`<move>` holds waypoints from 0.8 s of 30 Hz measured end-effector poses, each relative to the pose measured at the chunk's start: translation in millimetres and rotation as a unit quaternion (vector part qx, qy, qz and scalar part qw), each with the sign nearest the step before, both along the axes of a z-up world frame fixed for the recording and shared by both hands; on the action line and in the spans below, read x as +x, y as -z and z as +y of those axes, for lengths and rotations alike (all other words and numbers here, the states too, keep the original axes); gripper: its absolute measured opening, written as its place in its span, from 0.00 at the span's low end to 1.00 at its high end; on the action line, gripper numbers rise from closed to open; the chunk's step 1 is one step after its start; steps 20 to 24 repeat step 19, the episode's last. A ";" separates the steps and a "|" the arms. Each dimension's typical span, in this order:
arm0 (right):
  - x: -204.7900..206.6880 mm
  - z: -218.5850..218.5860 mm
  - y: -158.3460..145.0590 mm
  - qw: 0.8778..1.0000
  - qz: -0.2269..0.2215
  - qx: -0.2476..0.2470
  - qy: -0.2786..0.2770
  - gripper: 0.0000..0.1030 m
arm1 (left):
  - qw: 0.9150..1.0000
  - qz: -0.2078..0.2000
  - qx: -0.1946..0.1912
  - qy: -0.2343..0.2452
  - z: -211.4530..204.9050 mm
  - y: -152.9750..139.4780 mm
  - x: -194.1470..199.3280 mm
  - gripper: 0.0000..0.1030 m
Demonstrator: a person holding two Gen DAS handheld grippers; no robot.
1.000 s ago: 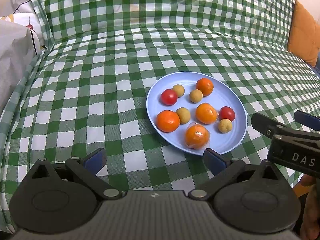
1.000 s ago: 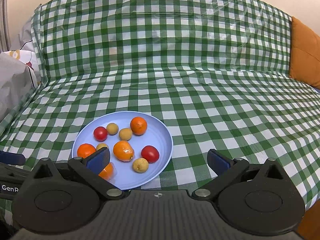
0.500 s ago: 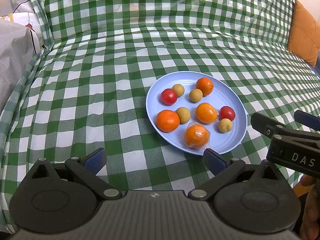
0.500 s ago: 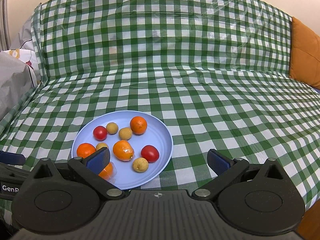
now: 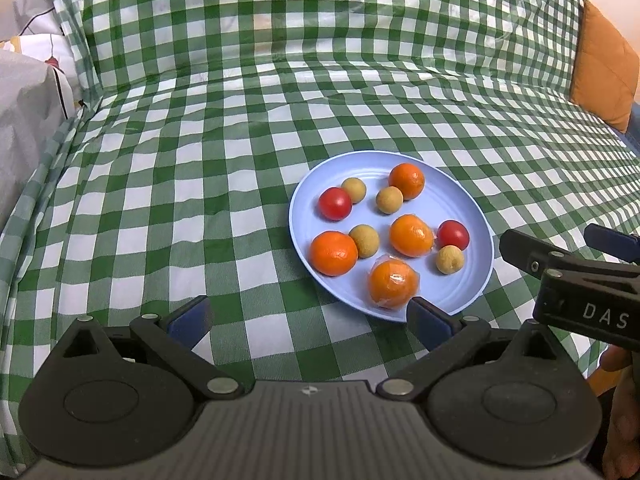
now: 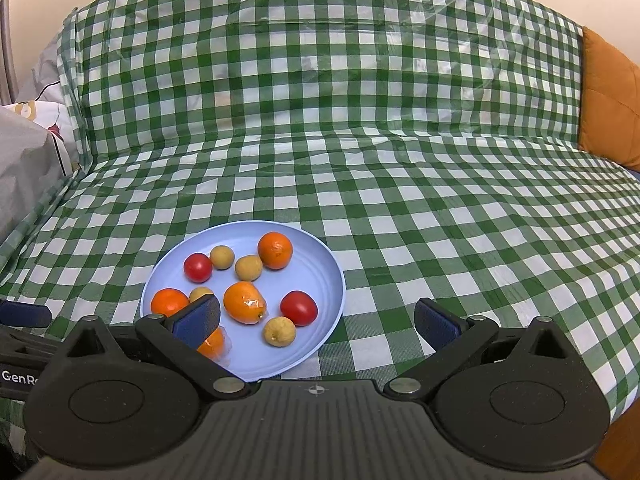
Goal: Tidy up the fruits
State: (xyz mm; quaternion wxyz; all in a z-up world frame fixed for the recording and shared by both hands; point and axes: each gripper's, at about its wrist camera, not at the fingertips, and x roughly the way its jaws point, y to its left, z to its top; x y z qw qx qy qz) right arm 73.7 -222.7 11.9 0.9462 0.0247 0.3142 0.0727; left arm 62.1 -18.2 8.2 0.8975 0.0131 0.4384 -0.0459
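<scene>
A light blue plate lies on the green checked cloth. It carries several oranges, two red tomatoes and several small tan round fruits. One orange near the front rim is wrapped in clear plastic. My left gripper is open just short of the plate's near edge, nothing between its fingers. My right gripper is open over the plate's right front rim; its left finger partly hides the wrapped orange. In the left wrist view the right gripper shows at the right.
The checked cloth covers a sofa seat and backrest. An orange cushion stands at the far right. Grey and patterned fabric lies at the left edge. A hand shows at the lower right.
Nothing has changed apart from a very slight shift of both views; both grippers stay open and the fruits stay in place.
</scene>
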 end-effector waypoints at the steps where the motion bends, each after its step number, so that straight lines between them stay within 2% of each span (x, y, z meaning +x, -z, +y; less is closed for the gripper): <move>1: 0.6 0.3 0.3 1.000 0.001 0.001 0.001 0.99 | 1.000 -0.001 -0.001 0.001 -0.4 -0.1 0.7 1.00; 16: 22.2 -4.8 5.6 1.000 0.025 0.011 -0.004 0.99 | 1.000 -0.002 -0.008 0.005 -7.8 2.9 14.8 1.00; 24: 28.4 -10.5 3.3 1.000 0.018 0.014 -0.004 0.99 | 1.000 -0.012 -0.007 -0.001 -8.1 -0.3 17.2 1.00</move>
